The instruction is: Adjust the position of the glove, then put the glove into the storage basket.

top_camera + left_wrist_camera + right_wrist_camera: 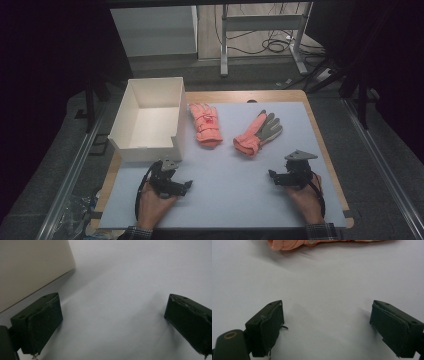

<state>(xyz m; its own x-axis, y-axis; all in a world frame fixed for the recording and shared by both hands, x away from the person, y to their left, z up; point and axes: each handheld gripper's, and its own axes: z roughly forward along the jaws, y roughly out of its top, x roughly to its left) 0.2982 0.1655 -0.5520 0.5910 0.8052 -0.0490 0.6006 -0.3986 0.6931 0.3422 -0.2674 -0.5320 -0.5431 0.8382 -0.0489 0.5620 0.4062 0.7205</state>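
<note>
Table (225, 200) w/ white box (150, 117), 2 gloves (205, 124).

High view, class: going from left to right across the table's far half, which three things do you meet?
White box → pink glove lying back up beside the box → pink glove with the grey palm.

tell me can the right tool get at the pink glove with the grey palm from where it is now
Probably yes. The right tool sits open on the white table sheet, and the pink fabric glove with the grey palm lies just ahead of it with only bare sheet between them.
</note>
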